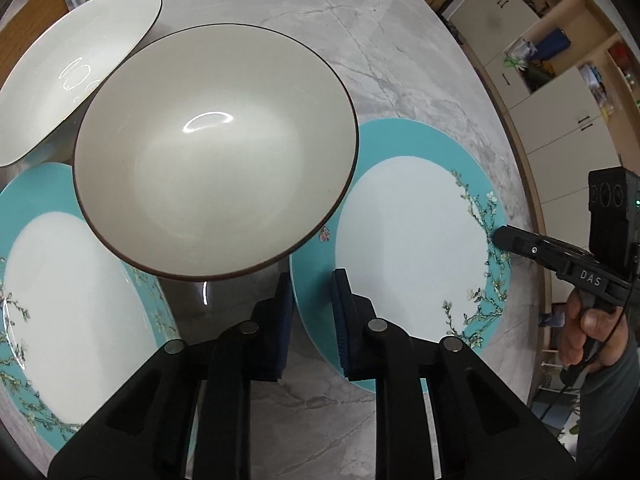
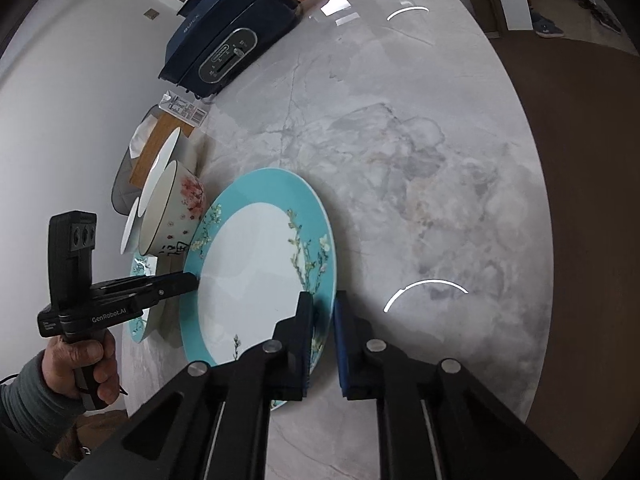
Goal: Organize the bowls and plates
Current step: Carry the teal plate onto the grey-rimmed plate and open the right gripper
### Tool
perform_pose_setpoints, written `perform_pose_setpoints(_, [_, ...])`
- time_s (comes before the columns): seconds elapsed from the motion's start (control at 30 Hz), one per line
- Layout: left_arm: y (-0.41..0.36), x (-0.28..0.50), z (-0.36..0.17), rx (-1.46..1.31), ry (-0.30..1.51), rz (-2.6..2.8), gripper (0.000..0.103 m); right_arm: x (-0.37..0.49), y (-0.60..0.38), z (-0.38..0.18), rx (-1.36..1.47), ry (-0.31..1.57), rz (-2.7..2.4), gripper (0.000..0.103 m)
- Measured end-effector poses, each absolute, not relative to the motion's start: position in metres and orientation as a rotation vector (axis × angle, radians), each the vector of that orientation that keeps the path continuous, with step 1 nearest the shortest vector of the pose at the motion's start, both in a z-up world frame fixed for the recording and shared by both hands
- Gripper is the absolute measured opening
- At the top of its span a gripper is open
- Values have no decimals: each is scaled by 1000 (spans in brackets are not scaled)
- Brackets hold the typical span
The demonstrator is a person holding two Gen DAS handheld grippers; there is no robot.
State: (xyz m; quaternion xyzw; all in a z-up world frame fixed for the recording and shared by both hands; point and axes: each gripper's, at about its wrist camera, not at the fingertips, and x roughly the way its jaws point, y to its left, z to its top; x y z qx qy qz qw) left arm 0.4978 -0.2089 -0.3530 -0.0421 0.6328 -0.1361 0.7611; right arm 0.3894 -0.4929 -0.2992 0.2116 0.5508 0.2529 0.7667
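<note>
Left to right on the grey marble counter (image 1: 400,40): a teal-rimmed flowered plate (image 1: 60,300), a cream bowl (image 1: 216,152), then another teal-rimmed flowered plate (image 1: 412,240). The left gripper (image 1: 312,320) and right gripper (image 2: 322,340) pinched its opposite rims, probably to lift it level for stacking.

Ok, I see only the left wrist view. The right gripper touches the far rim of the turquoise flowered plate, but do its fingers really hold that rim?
Observer: Yes. The right wrist view shows the right gripper with its fingers shut on the rim of the turquoise flowered plate, one over the plate, one outside it.
Operator: And the cream round bowl, is it plain outside?
Observer: No, its outer wall carries pink blossoms.
Operator: Is anything farther along the grey marble table?
Observer: A dark blue electric appliance stands at its far end.
</note>
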Motion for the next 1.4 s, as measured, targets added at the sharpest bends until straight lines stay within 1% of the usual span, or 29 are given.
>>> perform_pose_setpoints(0.2, [-210, 493, -352, -92, 1395, -298, 16, 387, -491, -298, 471, 1213, 501, 12])
perform_pose_setpoints(0.47, [-206, 478, -335, -75, 1375, -296, 15, 374, -491, -292, 493, 1213, 451, 13])
perform_pose_setpoints(0.77, [-198, 451, -306, -102, 1367, -318, 15, 349, -487, -264, 505, 1203, 431, 13])
perform_pose_setpoints(1.07, [-170, 396, -264, -128, 1341, -359, 15, 297, -465, -218, 491, 1166, 447, 12])
perform_pose_setpoints(1.4, [-98, 313, -228, -162, 1320, -342, 14, 232, -405, -197, 478, 1171, 503, 11])
